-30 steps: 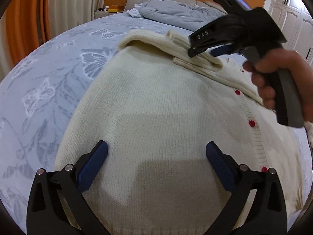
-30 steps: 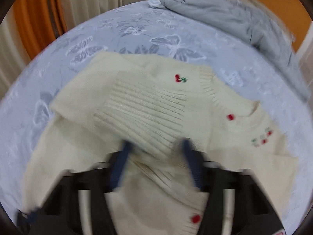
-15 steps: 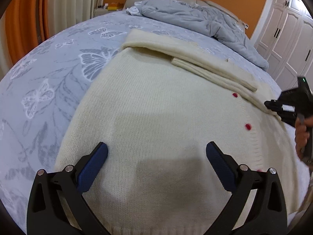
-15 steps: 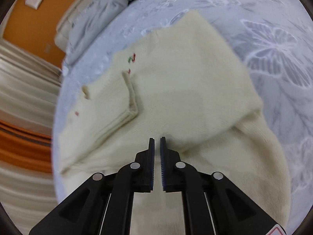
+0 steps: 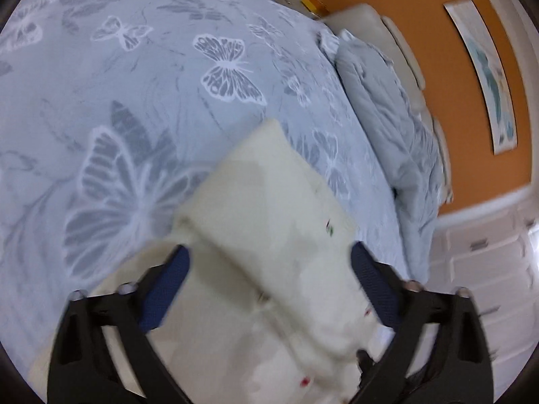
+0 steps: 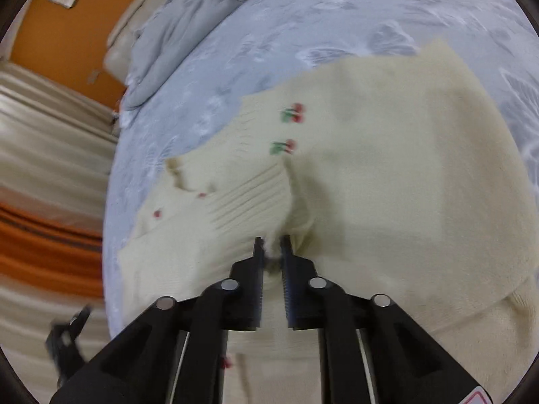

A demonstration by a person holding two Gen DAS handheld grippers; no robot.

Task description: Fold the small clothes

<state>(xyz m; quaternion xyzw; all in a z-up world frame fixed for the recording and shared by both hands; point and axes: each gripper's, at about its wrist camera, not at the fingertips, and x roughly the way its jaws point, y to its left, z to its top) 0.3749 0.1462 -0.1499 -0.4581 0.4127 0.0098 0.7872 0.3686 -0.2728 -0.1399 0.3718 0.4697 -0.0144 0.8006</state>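
Cardigan (image 6: pixel 387 175) fold seemingly pinched in right tool (image 6: pixel 272 245).

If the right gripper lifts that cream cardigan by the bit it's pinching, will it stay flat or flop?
The cream cardigan will probably flop: it is soft knit, already puckered where the right gripper, its jaws closing, pinches it. It likely won't slip, since the knit looks thick and fuzzy. The folded sleeve may slide open, as it only lies loose on top.

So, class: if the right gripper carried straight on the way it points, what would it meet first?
The right gripper, closing, would meet the cream cardigan first: a ridge of knit already sits between its fingertips, with the ribbed cuff just ahead. Depth is blurred.
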